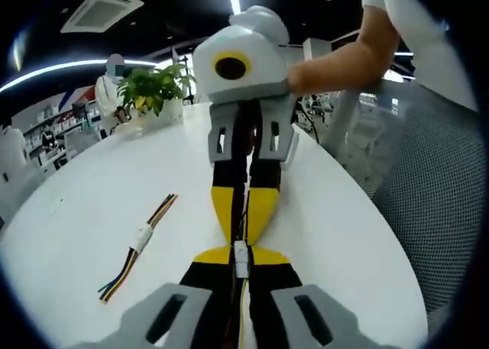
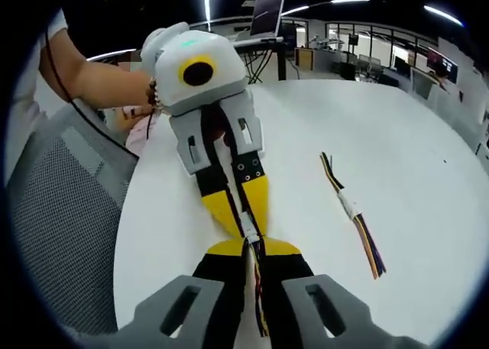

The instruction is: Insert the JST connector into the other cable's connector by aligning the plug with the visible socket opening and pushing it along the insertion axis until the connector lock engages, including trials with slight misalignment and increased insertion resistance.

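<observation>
Now both grippers, left gripper (image 1: 241, 266) and right gripper (image 2: 252, 251), pinch the white JST connector (image 1: 241, 257) tip-to-tip above the table (image 1: 336, 211); we'd push straight, coaxially, until the lock clicks.

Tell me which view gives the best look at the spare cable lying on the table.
The right gripper view: the spare cable lies unobstructed, its white joint and coloured wires distinct. The left gripper view shows the same cable whole as well, but smaller and nearer the edge.
</observation>
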`<state>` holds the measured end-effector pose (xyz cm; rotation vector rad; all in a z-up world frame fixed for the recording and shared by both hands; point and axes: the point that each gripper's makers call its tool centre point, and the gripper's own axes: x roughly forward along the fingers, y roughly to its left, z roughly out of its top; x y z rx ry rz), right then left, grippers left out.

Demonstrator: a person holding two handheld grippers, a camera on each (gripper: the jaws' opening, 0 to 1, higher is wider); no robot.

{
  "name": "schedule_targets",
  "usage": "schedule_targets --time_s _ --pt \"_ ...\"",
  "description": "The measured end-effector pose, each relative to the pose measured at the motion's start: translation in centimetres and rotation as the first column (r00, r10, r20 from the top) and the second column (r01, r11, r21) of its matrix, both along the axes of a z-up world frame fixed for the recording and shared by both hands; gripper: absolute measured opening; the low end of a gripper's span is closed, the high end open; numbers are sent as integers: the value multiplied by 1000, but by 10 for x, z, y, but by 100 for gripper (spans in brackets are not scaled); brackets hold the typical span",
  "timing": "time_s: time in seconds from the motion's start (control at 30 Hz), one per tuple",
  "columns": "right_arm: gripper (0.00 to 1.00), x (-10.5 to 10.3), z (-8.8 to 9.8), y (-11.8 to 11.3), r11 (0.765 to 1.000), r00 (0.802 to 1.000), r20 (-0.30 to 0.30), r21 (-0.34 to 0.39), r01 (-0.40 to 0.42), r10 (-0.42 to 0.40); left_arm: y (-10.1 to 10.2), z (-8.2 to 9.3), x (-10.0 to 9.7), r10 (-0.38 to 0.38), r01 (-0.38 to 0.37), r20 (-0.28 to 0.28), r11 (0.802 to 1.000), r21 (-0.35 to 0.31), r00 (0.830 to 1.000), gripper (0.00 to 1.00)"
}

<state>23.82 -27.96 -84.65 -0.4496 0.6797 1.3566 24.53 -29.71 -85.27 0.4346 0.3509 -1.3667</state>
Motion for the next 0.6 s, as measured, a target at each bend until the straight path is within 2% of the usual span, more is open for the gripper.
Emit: schedule_targets --time_s 0.07,0.13,0.37,0.6 --pt "3 1 0 0 1000 1000 7 -4 0 0 -1 0 1 8 -8 -4 1000 1 1000 0" --pt "2 1 0 0 1000 1000 7 -2 1 -1 0 0 2 27 -28 -33 1000 -9 999 0" --pt "3 5 9 -2 999 1000 9 32 21 -21 1 8 8 63 -64 -22 997 -34 998 1" --pt "3 21 19 -6 995 995 78 76 57 -63 7 22 25 94 -94 0 995 -42 996 2"
